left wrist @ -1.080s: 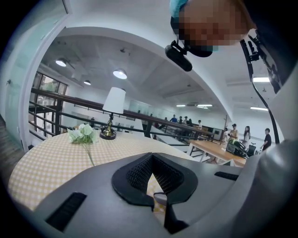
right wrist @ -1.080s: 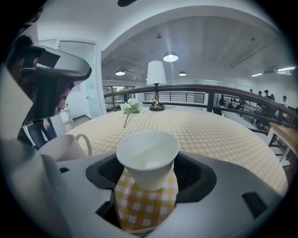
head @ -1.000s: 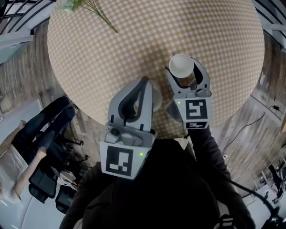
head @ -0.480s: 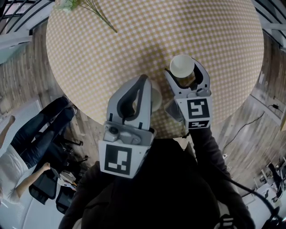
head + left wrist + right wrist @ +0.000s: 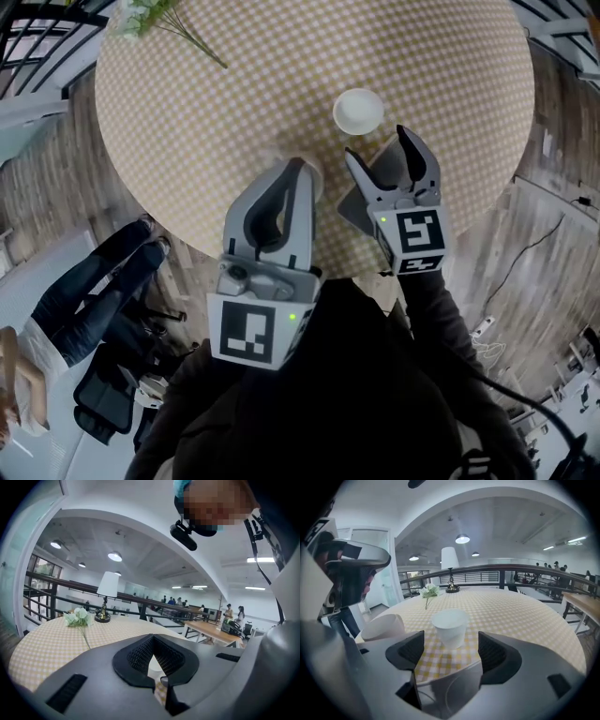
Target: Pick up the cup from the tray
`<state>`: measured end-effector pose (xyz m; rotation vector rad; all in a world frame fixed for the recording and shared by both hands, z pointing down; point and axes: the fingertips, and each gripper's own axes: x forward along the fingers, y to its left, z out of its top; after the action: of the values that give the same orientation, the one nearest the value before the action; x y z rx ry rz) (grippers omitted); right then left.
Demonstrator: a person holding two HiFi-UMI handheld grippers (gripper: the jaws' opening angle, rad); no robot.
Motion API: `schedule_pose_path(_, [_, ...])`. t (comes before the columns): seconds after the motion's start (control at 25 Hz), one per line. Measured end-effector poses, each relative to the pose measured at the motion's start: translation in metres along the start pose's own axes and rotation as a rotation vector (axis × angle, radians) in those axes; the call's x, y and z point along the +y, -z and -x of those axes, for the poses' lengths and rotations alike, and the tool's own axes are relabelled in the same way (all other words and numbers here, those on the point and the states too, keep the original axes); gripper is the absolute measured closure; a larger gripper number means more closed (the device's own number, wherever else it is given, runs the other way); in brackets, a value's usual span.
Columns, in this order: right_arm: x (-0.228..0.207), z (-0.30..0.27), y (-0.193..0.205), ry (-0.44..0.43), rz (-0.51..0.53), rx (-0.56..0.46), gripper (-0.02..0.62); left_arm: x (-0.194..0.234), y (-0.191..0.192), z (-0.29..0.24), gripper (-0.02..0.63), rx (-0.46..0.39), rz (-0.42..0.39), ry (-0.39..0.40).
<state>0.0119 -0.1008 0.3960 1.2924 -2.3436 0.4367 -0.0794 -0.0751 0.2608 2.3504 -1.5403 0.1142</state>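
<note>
A white paper cup [image 5: 358,111] [image 5: 450,627] stands upright on the round checked table [image 5: 234,94]. My right gripper [image 5: 377,146] [image 5: 451,645] is just behind the cup, open, its jaws apart on either side with nothing touching the pads. A clear greyish piece [image 5: 450,686] shows under those jaws. My left gripper [image 5: 300,169] [image 5: 153,639] hovers over the table's near edge, shut, its tips meeting on nothing. A second white cup [image 5: 382,626] lies on its side under the left gripper's tips and peeks through behind the pads [image 5: 154,667].
A sprig of white flowers [image 5: 150,14] [image 5: 427,591] lies at the table's far left and a lamp [image 5: 450,569] stands at the far edge. Railings ring the wooden floor. A person [image 5: 75,309] sits to the left, off the table.
The cup was between the right gripper's jaws; now it stands free on the table and the right gripper has opened and drawn back. The left gripper stayed put.
</note>
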Motion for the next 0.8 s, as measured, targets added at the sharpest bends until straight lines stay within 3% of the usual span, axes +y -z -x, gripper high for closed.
schedule_pose_path(0.28, [0.011, 0.046, -0.032, -0.004, -0.077, -0.142, 0.276, -0.018, -0.007, 0.014, 0.6, -0.025, -0.017, 0.052])
schedule_pose_path(0.44, [0.027, 0.099, -0.045, -0.018, -0.111, -0.227, 0.279, -0.044, -0.007, 0.041, 0.6, -0.068, -0.067, 0.076])
schedule_pose_path(0.48, [0.031, 0.114, -0.046, -0.018, -0.111, -0.251, 0.297, -0.051, -0.006, 0.049, 0.6, -0.077, -0.072, 0.079])
schedule_pose_path(0.64, [0.039, 0.165, -0.058, 0.021, -0.113, -0.368, 0.51, -0.078, -0.006, 0.071, 0.6, -0.102, -0.089, 0.105])
schedule_pose_path(0.8, [0.053, 0.207, -0.064, 0.042, -0.089, -0.423, 0.575, -0.1, -0.005, 0.094, 0.6, -0.118, -0.097, 0.121])
